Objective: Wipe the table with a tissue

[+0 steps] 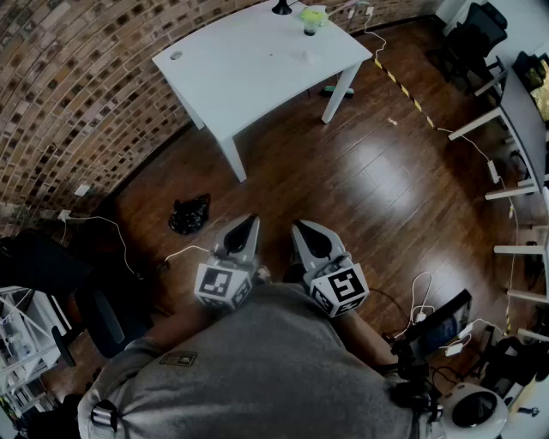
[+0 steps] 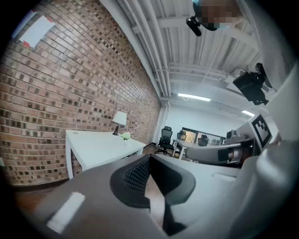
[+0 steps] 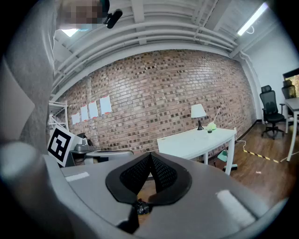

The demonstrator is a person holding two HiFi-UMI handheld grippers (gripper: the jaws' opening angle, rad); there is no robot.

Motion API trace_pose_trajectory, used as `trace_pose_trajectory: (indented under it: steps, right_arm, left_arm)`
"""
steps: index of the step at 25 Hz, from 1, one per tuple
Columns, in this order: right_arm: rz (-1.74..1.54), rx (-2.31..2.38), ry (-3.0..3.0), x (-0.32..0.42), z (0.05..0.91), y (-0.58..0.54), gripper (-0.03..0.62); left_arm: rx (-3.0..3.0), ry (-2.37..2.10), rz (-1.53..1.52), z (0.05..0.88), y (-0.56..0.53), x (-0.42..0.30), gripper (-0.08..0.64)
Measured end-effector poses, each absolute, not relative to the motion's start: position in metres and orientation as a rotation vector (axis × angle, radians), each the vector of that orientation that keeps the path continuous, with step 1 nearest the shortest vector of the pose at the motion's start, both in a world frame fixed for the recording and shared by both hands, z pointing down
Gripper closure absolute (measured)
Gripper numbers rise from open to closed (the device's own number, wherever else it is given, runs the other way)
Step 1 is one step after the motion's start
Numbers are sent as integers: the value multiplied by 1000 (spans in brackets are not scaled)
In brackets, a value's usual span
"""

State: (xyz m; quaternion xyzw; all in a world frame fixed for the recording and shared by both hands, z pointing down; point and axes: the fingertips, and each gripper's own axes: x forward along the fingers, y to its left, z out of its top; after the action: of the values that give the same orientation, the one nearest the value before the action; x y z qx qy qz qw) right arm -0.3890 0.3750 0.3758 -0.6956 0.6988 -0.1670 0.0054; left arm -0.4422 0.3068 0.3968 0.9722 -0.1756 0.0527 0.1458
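Worktop (image 1: 249, 64) stands far off, well apart from the person. Left hand-held gripper (image 1: 249, 225) and right hand-held gripper (image 1: 302, 230) are both closed, empty, near the body. Approach step, likely. Next: walk over, find the tissue, maybe the pale lump (image 1: 313, 17) at the far end.

The white tabletop (image 1: 249, 60) is sitting up against the brick wall (image 1: 86, 94), well apart from me across the wood floor (image 1: 343, 189). It's a plain rectangle, standing level on white legs (image 1: 233, 159), with a small round hole (image 1: 177, 55) showing near one corner. Most of the surface is looking bare. A little pale scrap (image 1: 310, 57) is lying near the end away from that hole. It might be the tissue, but it's too small, so I'm not calling it.
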Motion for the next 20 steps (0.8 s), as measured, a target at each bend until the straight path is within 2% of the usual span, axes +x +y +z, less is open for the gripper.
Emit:
trace_pose_trajectory:
  steps: [20]
  right_arm:
    - [-469, -2076, 2296, -174, 369, 328, 580]
  left_arm:
    - [2802, -683, 159, 371, 254, -236, 558]
